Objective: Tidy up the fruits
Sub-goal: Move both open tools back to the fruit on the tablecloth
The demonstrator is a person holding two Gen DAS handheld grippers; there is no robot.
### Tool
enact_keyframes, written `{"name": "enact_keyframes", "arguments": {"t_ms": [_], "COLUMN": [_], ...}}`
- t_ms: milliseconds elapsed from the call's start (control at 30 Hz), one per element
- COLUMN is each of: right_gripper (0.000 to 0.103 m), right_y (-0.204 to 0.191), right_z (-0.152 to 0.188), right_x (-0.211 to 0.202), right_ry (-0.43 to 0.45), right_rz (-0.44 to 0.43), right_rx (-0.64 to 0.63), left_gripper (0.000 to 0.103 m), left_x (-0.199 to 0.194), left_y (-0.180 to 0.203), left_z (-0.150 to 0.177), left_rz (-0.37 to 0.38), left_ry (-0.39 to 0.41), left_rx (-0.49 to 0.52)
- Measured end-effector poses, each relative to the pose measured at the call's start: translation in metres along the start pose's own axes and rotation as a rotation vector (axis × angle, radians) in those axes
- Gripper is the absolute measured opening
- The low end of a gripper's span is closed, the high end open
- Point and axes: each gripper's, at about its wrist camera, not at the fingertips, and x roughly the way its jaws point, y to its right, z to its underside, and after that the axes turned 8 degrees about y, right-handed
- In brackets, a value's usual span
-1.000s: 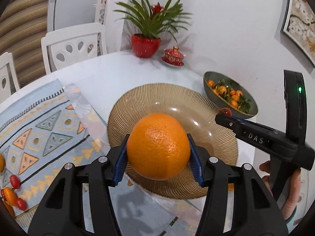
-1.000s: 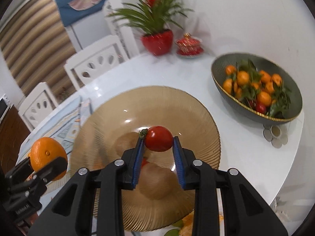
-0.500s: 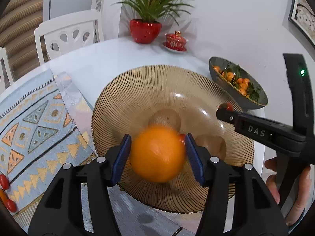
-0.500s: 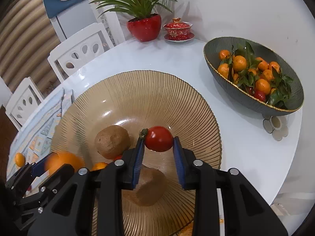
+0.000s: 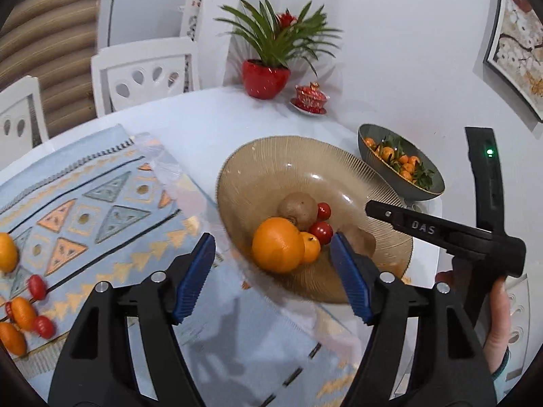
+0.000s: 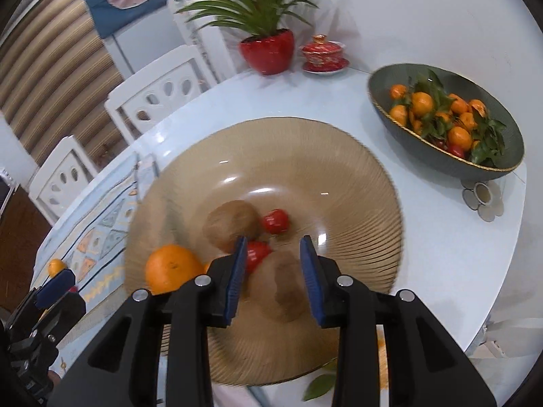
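Fruit fills the ribbed amber bowl point(image 5: 258, 166): a large orange point(image 5: 277, 249), two kiwis and cherry tomatoes. Both the left gripper point(image 5: 273, 274) and right gripper point(image 6: 273, 273) hover empty, jaws apart. Only the left view shows loose kumquats point(image 5: 20, 312) on the patterned mat point(image 5: 101, 203); the right view shows the green mandarin bowl point(image 6: 383, 81) closer.

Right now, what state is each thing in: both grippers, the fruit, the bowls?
left gripper: open, empty
right gripper: open, empty
large orange: released, resting in the amber bowl
amber bowl: holds the orange, a small citrus, two tomatoes, two kiwis
tomatoes: in the bowl, beside the kiwi
kiwi: in the bowl
green bowl: full of leafy tangerines
loose fruit: on the patterned mat, uncollected
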Motion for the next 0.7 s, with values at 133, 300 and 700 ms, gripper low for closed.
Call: {"name": "enact_keyframes", "arguments": {"t_ms": [133, 300, 700], "right_gripper": [0.033, 0.033, 0.033], "right_y": [-0.025, -0.060, -0.207], "right_z": [0.003, 0.005, 0.027], "right_x": [-0.010, -0.027, -0.049], "right_ry": [0.010, 0.031, 0.038], "right_rz": [-0.039, -0.095, -0.326], "right_rx": [-0.028, -0.064, -0.293], "left_gripper": [0.071, 0.075, 0.075], "left_x": [-0.026, -0.069, -0.189], "left_y": [-0.008, -0.015, -0.114], "left_z": [0.001, -0.004, 0.001], "left_rz": [-0.022, -0.052, -0.333], "left_ry": [0.028, 0.090, 0.233], "left_rx": [-0.007, -0.003, -0.106]}}
